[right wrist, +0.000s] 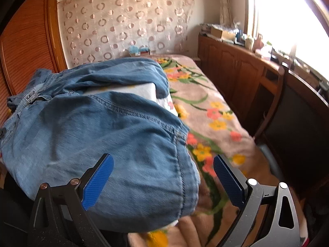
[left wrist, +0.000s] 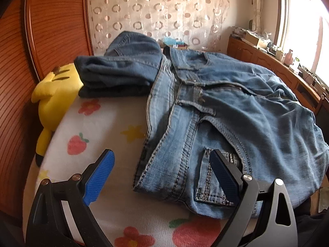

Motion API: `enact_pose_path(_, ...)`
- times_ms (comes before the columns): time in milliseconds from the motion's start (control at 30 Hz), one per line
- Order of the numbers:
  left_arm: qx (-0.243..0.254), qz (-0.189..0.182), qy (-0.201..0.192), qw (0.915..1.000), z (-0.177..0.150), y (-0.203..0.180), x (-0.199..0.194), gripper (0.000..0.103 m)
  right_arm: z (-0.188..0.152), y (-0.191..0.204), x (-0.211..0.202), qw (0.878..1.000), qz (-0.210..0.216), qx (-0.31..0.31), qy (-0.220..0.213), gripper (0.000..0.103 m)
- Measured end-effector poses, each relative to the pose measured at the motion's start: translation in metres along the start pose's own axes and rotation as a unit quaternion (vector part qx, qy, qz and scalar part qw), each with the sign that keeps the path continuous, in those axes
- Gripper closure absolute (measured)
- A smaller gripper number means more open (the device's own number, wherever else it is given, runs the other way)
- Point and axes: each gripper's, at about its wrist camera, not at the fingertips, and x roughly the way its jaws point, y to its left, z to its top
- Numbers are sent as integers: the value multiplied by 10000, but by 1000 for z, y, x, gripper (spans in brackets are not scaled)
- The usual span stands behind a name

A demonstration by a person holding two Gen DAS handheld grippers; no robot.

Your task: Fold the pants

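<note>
Light blue jeans (left wrist: 236, 111) lie spread on a white fruit-print cloth (left wrist: 98, 127), waistband toward the left, zipper open. My left gripper (left wrist: 162, 160) is open just above the waistband and front pocket, holding nothing. In the right wrist view the same jeans (right wrist: 102, 127) drape over the cloth's edge, and a leg is bunched at the back. My right gripper (right wrist: 163, 164) is open above the hanging fold of the jeans, holding nothing.
A darker folded pair of jeans (left wrist: 119, 72) sits at the back left beside a yellow plush toy (left wrist: 53, 94). A floral blanket (right wrist: 209, 119) covers the bed to the right. Wooden cabinets (right wrist: 236, 72) run under the window. A wooden wardrobe (left wrist: 53, 24) stands at left.
</note>
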Motion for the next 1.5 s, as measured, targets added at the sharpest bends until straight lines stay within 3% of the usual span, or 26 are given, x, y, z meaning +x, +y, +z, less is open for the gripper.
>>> enact_pose_path(100, 33, -25, 76, 10000, -3, 0, 4, 11, 2, -7, 2, 9994, 255, 170, 152, 8)
enact_pose_path(233, -104, -288, 90, 9995, -8, 7, 5, 23, -2, -8, 1, 9981, 410, 302, 352, 12)
enact_pose_path(433, -179, -491, -40, 9986, -9, 12, 1, 48, 4, -21, -5, 9957, 680, 426, 470, 24)
enact_pose_path(533, -156, -578, -70, 9982, -10, 11, -1, 61, 6, -26, -11, 9940, 825, 520, 492, 42)
enact_pose_path(667, -73, -642, -143, 9978, -10, 7, -9, 73, 8, -31, -25, 9952, 752, 489, 387, 78)
enact_pose_path(733, -77, -681, -243, 9974, -8, 6, -17, 75, 11, -34, -27, 9960, 702, 451, 327, 86)
enact_pose_path(800, -46, -719, -331, 9969, -5, 3, -27, 84, 14, -29, -33, 9968, 678, 330, 267, 88)
enact_pose_path(1033, 30, -889, -673, 9938, 11, -2, -59, 86, 34, -18, -61, 9974, 647, 21, -304, 92)
enact_pose_path(1267, 135, -941, -1095, 9894, 40, -3, -84, 86, 78, 4, -88, 9919, 667, -512, -951, 92)
enact_pose_path(1400, 235, -833, -1164, 9894, 58, -3, -80, 86, 111, 19, -80, 9872, 684, -751, -1232, 92)
enact_pose_path(1500, 296, -814, -1120, 9899, 64, -8, -67, 86, 127, 35, -56, 9850, 841, -906, -1202, 92)
